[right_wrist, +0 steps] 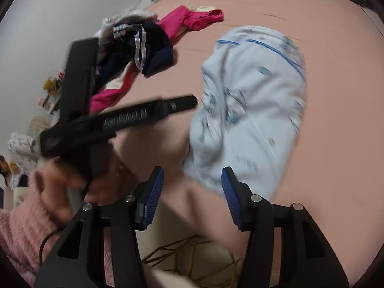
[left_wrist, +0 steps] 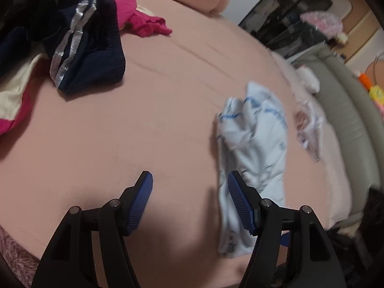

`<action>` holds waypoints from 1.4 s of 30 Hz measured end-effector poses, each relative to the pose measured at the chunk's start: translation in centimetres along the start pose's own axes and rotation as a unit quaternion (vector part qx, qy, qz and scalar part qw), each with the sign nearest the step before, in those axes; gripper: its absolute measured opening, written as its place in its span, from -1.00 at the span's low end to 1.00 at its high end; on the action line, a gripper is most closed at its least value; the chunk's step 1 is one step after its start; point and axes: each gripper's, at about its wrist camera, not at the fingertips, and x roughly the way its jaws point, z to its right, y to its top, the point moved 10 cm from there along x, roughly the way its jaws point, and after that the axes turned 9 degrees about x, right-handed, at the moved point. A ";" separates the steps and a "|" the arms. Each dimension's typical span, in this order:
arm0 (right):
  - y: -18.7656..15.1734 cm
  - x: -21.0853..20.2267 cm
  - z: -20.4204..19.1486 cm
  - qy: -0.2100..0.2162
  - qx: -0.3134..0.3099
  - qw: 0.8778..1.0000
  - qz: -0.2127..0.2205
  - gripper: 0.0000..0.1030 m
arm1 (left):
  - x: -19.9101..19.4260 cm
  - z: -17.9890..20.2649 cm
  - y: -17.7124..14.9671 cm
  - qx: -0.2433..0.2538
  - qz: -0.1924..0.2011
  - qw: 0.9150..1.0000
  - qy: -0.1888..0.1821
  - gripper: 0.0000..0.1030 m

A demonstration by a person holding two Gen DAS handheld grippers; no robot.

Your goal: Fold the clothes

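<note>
Pink bed (left_wrist: 144, 124), pale blue garment (left_wrist: 254, 148) near edge, both tongs agape

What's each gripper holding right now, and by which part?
Nothing. The left gripper and the right gripper are both open with bare pads. The light blue garment lies loose on the pink bed sheet, ungripped.

blurred embossed lettering on left tool (right_wrist: 124, 117), unreadable

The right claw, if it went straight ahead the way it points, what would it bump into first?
Probably the light blue garment, crumpled on the pink bed sheet. The right claw is open and empty, and the cloth fills the view just past its fingertips. Blur hides how near it lies.
</note>
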 end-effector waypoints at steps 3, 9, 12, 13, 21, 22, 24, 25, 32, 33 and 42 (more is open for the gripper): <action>0.1 -1.6 3.9 -0.025 0.072 0.996 0.042 0.00 | 0.1 2.2 -0.4 -0.026 -0.011 0.994 -0.101 0.32; 1.8 -0.7 7.3 -0.085 0.098 0.989 0.068 0.03 | 2.0 4.9 -2.8 0.078 -0.052 0.995 -0.042 0.32; 1.2 1.5 7.1 -0.180 0.011 0.983 0.042 0.03 | 1.8 3.6 -3.1 0.108 -0.055 0.992 0.033 0.31; 1.0 1.6 7.1 -0.197 -0.001 0.980 0.044 0.06 | 1.5 3.1 -3.2 0.113 -0.055 0.991 0.054 0.31; -0.2 -1.1 8.2 -0.235 0.010 0.970 0.064 0.21 | -0.9 1.3 -3.0 0.044 -0.045 0.997 0.039 0.31; -0.2 -1.3 7.5 -0.217 0.008 0.973 0.072 0.21 | -0.8 1.9 -3.2 0.030 -0.047 0.998 0.003 0.31; -0.2 -1.6 6.3 -0.190 -0.006 0.979 0.080 0.23 | -0.3 3.2 -3.6 0.008 -0.061 0.996 -0.059 0.31; -0.3 -1.2 5.3 -0.178 -0.024 0.981 0.079 0.23 | 0.1 3.8 -4.0 0.016 -0.069 0.995 -0.065 0.31; -0.4 3.6 6.3 -0.173 0.025 0.985 0.014 0.19 | 0.9 5.5 -3.6 0.098 -0.055 0.994 -0.012 -0.62; -0.2 3.2 6.5 -0.178 0.024 0.983 0.023 0.18 | 0.7 5.8 -3.5 0.102 -0.049 0.993 -0.017 -0.64; 1.0 0.4 8.0 -0.237 0.019 0.968 0.077 0.18 | 0.4 7.3 -4.2 0.104 -0.055 0.992 -0.049 -0.67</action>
